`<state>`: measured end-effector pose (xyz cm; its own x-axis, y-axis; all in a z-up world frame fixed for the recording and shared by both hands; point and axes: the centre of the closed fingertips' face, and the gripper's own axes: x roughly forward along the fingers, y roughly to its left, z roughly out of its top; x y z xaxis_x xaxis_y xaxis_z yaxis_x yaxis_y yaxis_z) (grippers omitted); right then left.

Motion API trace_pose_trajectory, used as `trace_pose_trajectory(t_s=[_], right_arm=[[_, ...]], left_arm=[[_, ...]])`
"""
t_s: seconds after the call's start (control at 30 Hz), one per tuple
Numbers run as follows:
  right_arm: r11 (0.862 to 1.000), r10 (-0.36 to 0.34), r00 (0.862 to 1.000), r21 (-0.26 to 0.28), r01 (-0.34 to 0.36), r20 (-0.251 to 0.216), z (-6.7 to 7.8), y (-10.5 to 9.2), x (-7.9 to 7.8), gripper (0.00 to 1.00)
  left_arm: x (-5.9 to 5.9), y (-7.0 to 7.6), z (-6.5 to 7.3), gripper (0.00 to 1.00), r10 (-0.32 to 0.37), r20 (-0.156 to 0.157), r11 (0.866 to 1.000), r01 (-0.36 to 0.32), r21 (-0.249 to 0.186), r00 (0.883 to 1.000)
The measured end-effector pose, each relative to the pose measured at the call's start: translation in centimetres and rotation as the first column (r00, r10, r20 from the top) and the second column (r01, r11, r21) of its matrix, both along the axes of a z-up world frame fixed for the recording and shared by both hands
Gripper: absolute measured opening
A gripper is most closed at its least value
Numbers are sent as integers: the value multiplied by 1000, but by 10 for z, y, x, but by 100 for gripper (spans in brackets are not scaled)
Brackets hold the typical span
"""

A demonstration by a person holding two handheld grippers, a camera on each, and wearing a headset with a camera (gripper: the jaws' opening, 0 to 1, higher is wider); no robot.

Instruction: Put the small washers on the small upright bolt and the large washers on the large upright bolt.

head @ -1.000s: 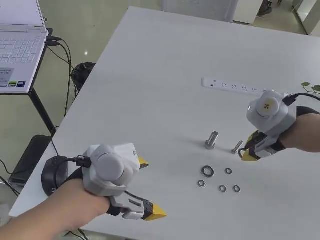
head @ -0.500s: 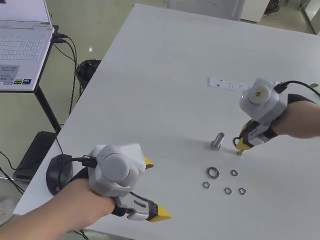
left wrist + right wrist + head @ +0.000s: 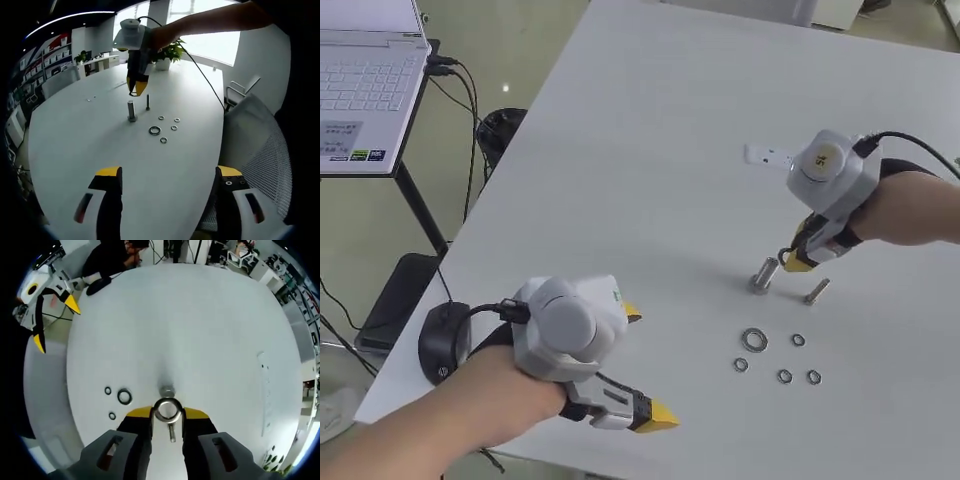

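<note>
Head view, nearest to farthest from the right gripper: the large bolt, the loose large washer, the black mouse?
1. Large bolt, upright, just beside the right gripper tips.
2. Loose large washer, flat on the table, nearer the person than the bolt.
3. Black mouse, far off at the table's left edge.
</note>
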<state>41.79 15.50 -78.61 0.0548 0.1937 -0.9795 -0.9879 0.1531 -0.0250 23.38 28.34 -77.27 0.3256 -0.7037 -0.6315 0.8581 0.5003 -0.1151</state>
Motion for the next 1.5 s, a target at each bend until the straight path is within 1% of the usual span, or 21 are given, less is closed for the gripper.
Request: trace_pose_trajectory(t_s=[0.1,0.17,0.23,0.33,0.43,0.53,0.63,0.77,0.93,0.97,1.03,1.1,1.27,1.5], right_arm=[[1000,0,1000,8,0,3,-3,4,3,22],[1000,2,1000,11,-2,1,-4,6,4,22],[1000,9,1000,8,-9,-2,-7,8,3,22],[1000,16,1000,1,-16,-6,-10,11,3,22],[1000,19,1000,-3,-19,-6,-11,11,3,22],[1000,21,1000,-5,-21,-9,-13,12,4,22],[1000,15,1000,-8,-15,-14,-16,11,5,22],[1000,16,1000,-9,-16,-18,-18,12,2,22],[999,39,999,-21,-39,-3,-20,15,1,22],[998,53,999,-26,-52,2,-21,15,1,22],[998,54,999,-30,-54,2,-23,15,2,22],[998,56,998,-35,-56,2,-24,15,2,22],[997,56,998,-44,-56,-4,-31,13,3,22],[997,57,998,-57,-57,-5,-46,12,3,22]], left_arm=[[1,1,-1,81,4,5,1000,-4,2,1000],[1,0,-3,85,11,2,1000,-11,-4,1000],[2,-1,-3,89,15,10,1000,-15,-4,1000],[0,-2,-4,88,16,-1,1000,-16,-15,1000],[-1,-1,-6,87,14,-4,1000,-14,-6,1000],[-1,2,-7,85,19,-12,1000,-19,-7,1000],[0,4,-7,85,23,-8,1000,-23,-3,1000],[1,7,-7,84,30,-12,1000,-30,-6,999],[0,8,-8,83,28,-18,1000,-29,-3,999],[-1,8,-8,83,28,-18,1000,-28,-2,999],[-1,9,-9,83,24,-14,1000,-23,7,1000],[-2,10,-9,83,22,-16,1000,-22,9,1000],[-4,13,-11,82,26,-19,1000,-25,14,999],[-7,17,-13,81,37,-27,999,-36,13,999]])
